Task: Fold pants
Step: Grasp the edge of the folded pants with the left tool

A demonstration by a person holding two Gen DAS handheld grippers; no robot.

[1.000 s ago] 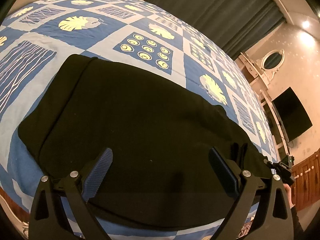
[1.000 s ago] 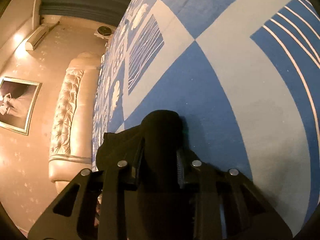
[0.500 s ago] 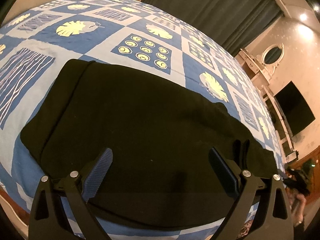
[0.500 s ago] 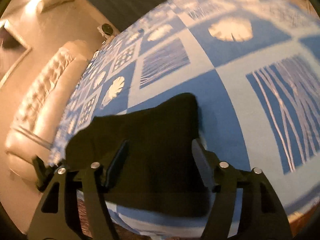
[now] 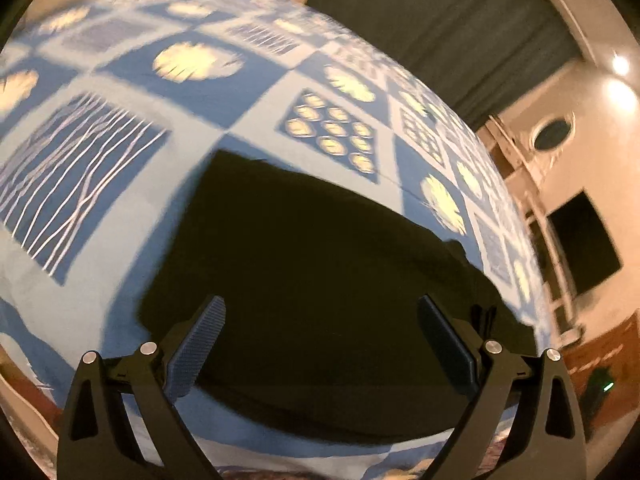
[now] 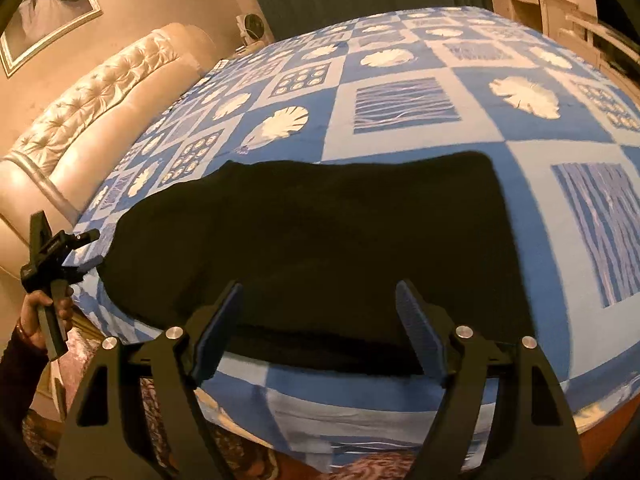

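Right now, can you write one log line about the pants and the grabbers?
pants: folded, flat on bedspread | right gripper: just opened, empty | left gripper: open, empty

So a second ago my right gripper [image 6: 318,312] was clamped on a bunched end of the black fabric pants [image 6: 320,240]. Its jaws have just been opening, nothing is between them, and they stand wide above the near edge of the cloth. That view swung a lot too: it was nose-down on the blue patchwork bedspread [image 6: 400,100], and now it takes in the whole folded garment across mid-frame. On my left gripper's camera the pants [image 5: 312,280] slid toward lower right and the frame went blurry.
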